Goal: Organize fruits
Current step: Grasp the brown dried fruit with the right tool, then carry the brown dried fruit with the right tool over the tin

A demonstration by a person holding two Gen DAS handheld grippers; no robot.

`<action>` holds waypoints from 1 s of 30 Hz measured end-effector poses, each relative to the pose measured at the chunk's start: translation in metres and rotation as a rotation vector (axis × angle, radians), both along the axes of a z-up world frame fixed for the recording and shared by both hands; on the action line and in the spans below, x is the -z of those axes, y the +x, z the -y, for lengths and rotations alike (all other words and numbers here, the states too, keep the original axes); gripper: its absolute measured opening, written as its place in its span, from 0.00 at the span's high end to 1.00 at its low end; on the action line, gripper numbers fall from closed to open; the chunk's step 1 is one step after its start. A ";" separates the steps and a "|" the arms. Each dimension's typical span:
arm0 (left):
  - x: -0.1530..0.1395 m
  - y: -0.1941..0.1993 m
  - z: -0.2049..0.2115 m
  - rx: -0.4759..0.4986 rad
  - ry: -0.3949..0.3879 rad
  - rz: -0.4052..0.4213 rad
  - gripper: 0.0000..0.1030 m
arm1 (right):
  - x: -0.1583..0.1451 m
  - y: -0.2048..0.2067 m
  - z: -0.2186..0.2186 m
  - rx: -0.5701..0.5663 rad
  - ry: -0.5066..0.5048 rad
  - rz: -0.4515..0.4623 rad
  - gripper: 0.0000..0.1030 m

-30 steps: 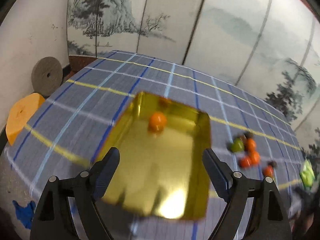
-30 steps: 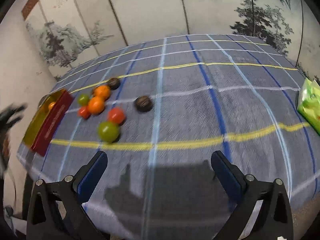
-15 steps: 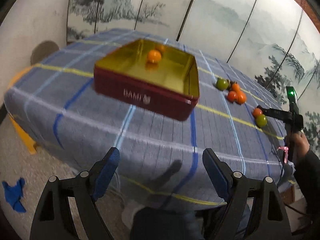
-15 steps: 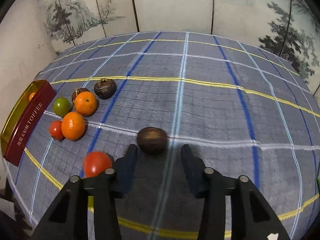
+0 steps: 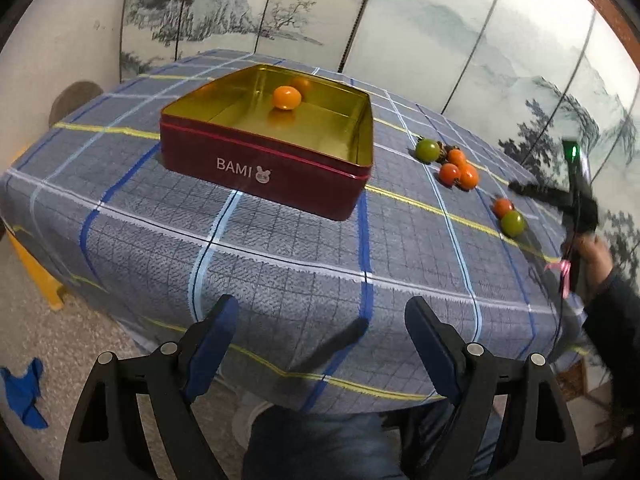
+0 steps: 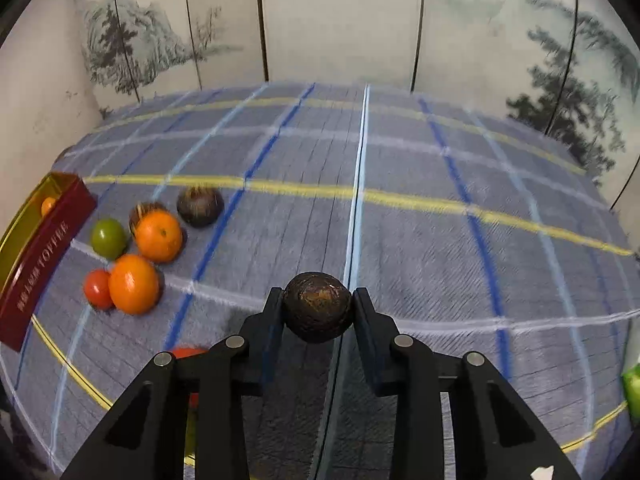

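Note:
A dark brown round fruit (image 6: 318, 308) sits between the pads of my right gripper (image 6: 318, 300). The jaws are closing and press it on both sides, just above the checked tablecloth (image 6: 400, 240). To the left lie a green fruit (image 6: 108, 238), two oranges (image 6: 159, 235), a red tomato (image 6: 97, 289) and another brown fruit (image 6: 200, 206). The red tin (image 5: 260, 160) with a gold inside holds one orange (image 5: 286, 97). My left gripper (image 5: 320, 304) hangs open and holds nothing, over the table's near edge and short of the tin.
A painted folding screen (image 5: 440, 40) stands behind the table. A green packet (image 6: 632, 392) lies at the table's right edge. An orange stool (image 5: 36, 276) and a blue cloth (image 5: 24, 396) are on the floor at left. A person's hand (image 5: 596, 248) holds the right gripper.
My right gripper moved up to the lone brown fruit and closed on it. My left gripper drew back from above the tin to the table's near edge, still open.

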State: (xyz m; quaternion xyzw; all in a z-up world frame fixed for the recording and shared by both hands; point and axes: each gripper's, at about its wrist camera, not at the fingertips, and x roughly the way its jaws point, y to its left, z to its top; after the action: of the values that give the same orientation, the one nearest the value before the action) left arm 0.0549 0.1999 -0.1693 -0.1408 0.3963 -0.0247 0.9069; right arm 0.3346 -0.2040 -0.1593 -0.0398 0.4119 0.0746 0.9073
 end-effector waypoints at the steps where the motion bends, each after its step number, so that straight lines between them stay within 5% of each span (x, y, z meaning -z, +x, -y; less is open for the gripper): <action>1: 0.000 -0.001 0.001 0.003 0.006 0.001 0.18 | -0.007 0.000 -0.002 0.003 0.000 0.014 0.70; 14: -0.017 -0.032 0.007 -0.011 0.048 0.042 0.18 | -0.083 -0.007 -0.075 -0.064 0.042 0.146 0.70; 30: -0.032 -0.061 -0.015 -0.090 0.083 0.072 0.18 | -0.116 -0.044 -0.226 -0.273 -0.017 0.250 0.70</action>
State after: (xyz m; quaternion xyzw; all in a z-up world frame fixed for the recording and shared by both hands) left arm -0.0057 0.2149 -0.1368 -0.1198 0.3575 0.0274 0.9258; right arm 0.2904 0.0225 -0.0434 -0.1121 0.2873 0.1879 0.9325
